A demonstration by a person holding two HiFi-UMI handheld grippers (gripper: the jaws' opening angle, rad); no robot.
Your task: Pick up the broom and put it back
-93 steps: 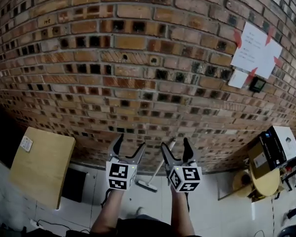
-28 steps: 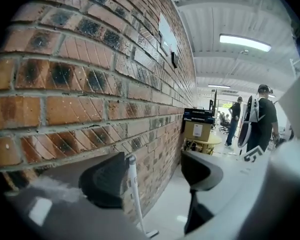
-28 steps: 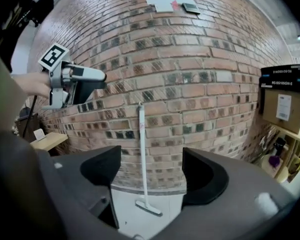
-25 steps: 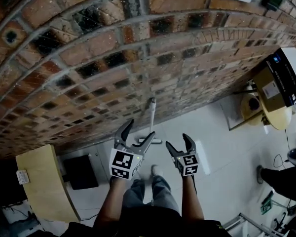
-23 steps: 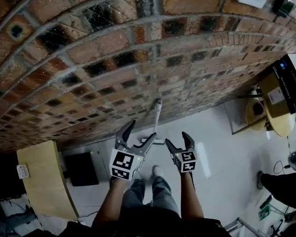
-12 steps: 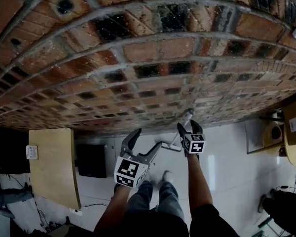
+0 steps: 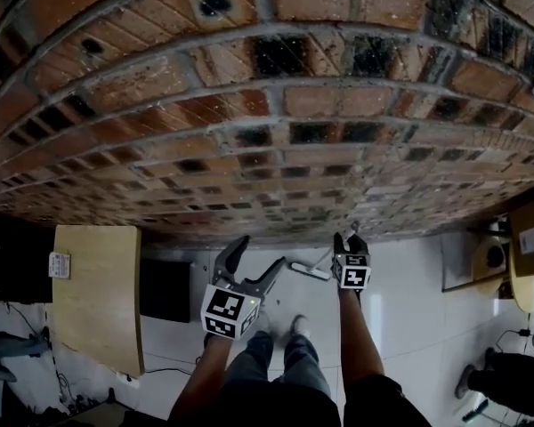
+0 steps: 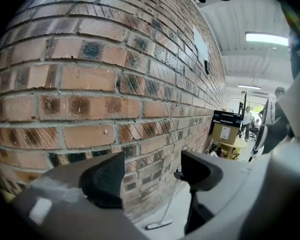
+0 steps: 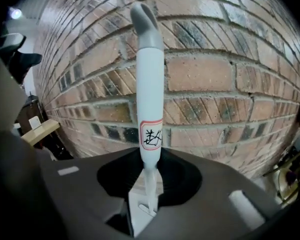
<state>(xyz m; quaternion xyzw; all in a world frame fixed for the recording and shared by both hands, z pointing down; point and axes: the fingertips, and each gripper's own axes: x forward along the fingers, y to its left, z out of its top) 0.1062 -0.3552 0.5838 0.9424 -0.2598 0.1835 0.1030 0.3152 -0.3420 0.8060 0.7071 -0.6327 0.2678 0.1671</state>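
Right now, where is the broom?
In the head view the broom stands right of centre at the foot of the brick wall, head on the white floor. The right tool has just closed its jaws on the upper handle.

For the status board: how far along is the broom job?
Done: the right gripper has just closed its jaws on the broom handle. In hand: that grip only; the broom head sits on the floor by the brick wall, not yet lifted. The left gripper is open and empty. Left: lifting it and putting it back.
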